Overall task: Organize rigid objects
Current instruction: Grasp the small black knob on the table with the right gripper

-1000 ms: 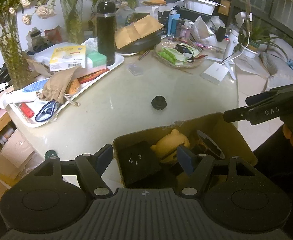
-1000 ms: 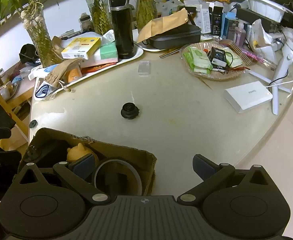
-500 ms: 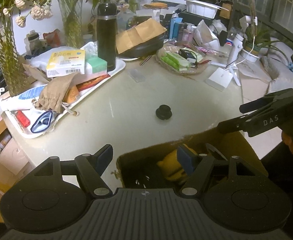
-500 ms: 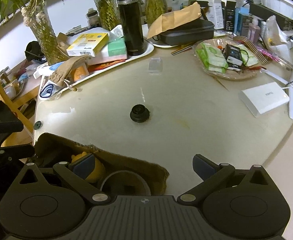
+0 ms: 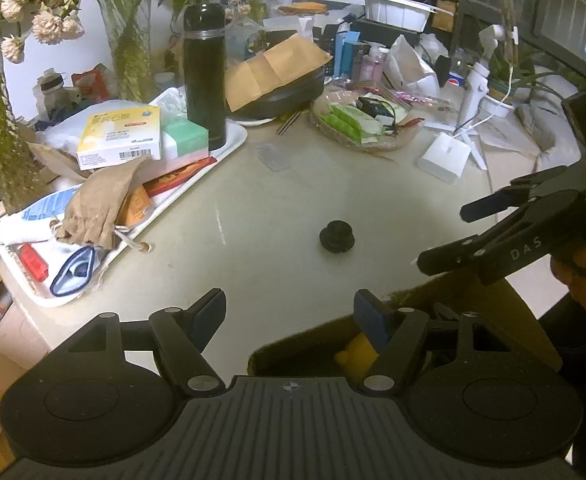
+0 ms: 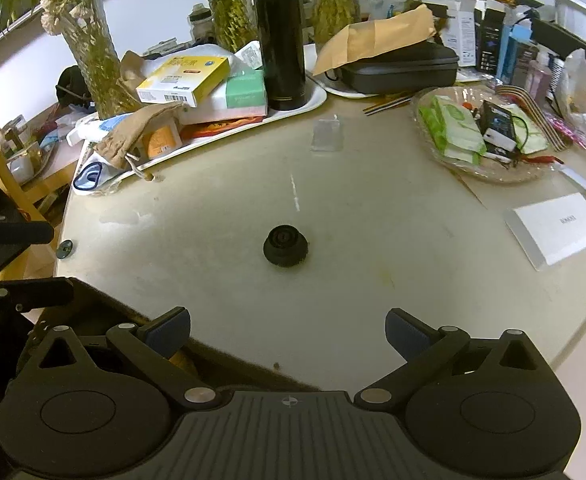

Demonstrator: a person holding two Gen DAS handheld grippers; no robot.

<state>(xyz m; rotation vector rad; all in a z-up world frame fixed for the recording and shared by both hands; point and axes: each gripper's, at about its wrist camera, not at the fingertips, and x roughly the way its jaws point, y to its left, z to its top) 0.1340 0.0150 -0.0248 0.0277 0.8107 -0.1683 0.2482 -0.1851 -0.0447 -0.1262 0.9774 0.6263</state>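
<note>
A round, pale table (image 6: 373,272) crowded along its far edge, seen from two hand-held grippers near its near edge.

At the far left edge stands a glass vase (image 6: 93,64) of green stems. Just beside it a white tray (image 5: 197,172) runs along the far-left edge. It holds a brown cloth pouch (image 5: 97,200), a yellow and white box (image 5: 121,136) stacked on a green box, and an upright black flask (image 5: 205,76).

At the near edge sits an open cardboard box (image 5: 485,304). Inside it a yellow toy (image 5: 357,354) shows only in part, behind the left gripper's finger.

The left gripper (image 5: 289,312) hangs over the near edge, its fingers apart and empty, one over bare table and the other over the box.

Alone in the bare middle of the table lies a small black round knob (image 6: 285,246), touching nothing, well apart from both grippers.

The right gripper (image 6: 289,330) hovers over the near edge with its fingers spread wide and nothing between them. In the left camera it enters from the right, held by a hand (image 5: 585,280).

Toward the far edge a black case (image 6: 397,70) lies under a brown paper envelope (image 6: 377,36). At the far right edge a shallow glass dish (image 6: 505,168) holds green packets and a small black device. A flat white box (image 6: 553,228) rests near the right edge.
</note>
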